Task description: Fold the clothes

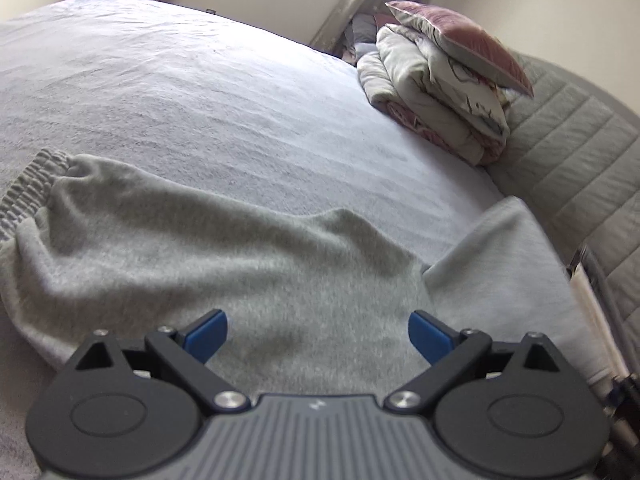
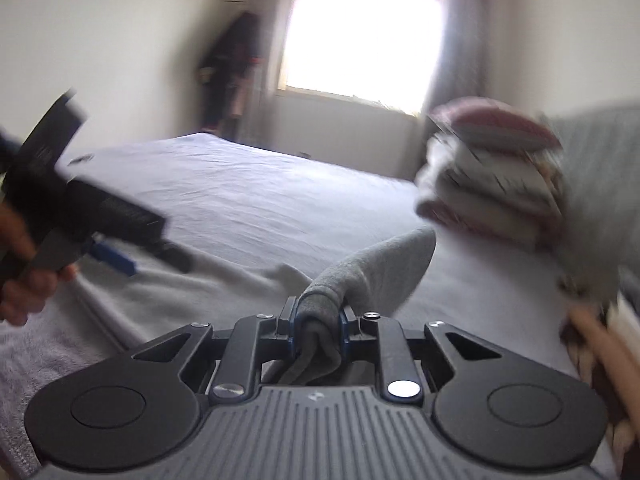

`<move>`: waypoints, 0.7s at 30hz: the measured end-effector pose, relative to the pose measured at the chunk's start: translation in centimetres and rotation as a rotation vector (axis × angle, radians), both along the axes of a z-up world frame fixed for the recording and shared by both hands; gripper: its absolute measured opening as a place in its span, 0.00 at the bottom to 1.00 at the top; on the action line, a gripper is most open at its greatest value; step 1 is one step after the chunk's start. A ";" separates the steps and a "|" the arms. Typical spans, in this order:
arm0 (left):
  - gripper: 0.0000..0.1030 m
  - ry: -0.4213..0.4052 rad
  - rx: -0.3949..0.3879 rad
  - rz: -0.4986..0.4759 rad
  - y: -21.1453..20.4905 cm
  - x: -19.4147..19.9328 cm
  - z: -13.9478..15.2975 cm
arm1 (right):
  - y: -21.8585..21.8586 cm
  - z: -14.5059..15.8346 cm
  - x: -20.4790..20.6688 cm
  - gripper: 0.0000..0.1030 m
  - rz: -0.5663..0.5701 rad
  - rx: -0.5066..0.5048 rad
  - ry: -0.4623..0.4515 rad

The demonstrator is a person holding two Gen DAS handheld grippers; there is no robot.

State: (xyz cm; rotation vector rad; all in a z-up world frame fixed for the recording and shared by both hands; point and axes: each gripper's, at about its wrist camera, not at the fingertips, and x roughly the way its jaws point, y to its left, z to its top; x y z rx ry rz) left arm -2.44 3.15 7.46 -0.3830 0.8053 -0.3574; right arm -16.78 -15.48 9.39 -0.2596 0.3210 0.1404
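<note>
Grey sweatpants (image 1: 200,248) lie across the pale sheet of the bed (image 1: 180,80), their ribbed waistband (image 1: 28,188) at the left. My left gripper (image 1: 318,334) hovers over the cloth with its blue pads wide apart and nothing between them. In the right wrist view my right gripper (image 2: 319,326) is shut on a bunched fold of the grey sweatpants (image 2: 376,268), which rises from its jaws and arches toward the bed. The left gripper (image 2: 116,260), held by a hand (image 2: 24,292), shows blurred at the left of that view.
A stack of folded bedding topped by a pink pillow (image 1: 452,80) sits at the bed's far right, against a grey quilted headboard (image 1: 580,152). A bright window (image 2: 360,36) and dark hanging clothes (image 2: 232,72) stand beyond the bed.
</note>
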 end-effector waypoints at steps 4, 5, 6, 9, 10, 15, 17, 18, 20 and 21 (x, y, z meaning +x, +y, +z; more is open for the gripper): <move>0.96 0.100 -0.138 0.035 1.8 0.9 -1.3 | 4.4 -1.4 0.6 0.21 0.058 -0.112 0.006; 0.96 0.117 -0.158 0.046 2.0 1.2 -1.7 | 5.3 -1.9 1.0 0.21 0.069 -0.132 0.013; 0.96 0.121 -0.165 0.051 2.1 1.3 -2.0 | 6.1 -2.4 1.5 0.21 0.080 -0.147 0.022; 0.97 0.125 -0.190 0.062 2.3 1.9 -2.8 | 7.7 -3.9 2.8 0.22 0.111 -0.163 0.056; 0.97 0.123 -0.200 0.064 2.2 2.1 -3.1 | 8.0 -4.4 3.0 0.22 0.126 -0.155 0.070; 0.97 0.185 -0.272 0.015 1.2 3.0 -4.8 | 8.4 -4.7 3.6 0.40 0.250 -0.045 0.183; 0.98 0.166 -0.241 -0.003 0.7 3.0 -4.8 | 7.0 -3.8 3.5 0.47 0.263 0.054 0.250; 0.98 0.155 -0.216 -0.014 0.3 3.1 -4.7 | 5.8 -3.3 3.3 0.47 0.250 0.119 0.280; 0.98 0.133 -0.170 -0.037 -0.4 3.0 -4.5 | 2.9 -2.2 3.2 0.48 0.211 0.255 0.332; 0.98 0.123 -0.156 -0.052 -0.8 2.9 -4.5 | 1.2 -1.9 3.1 0.50 0.177 0.323 0.347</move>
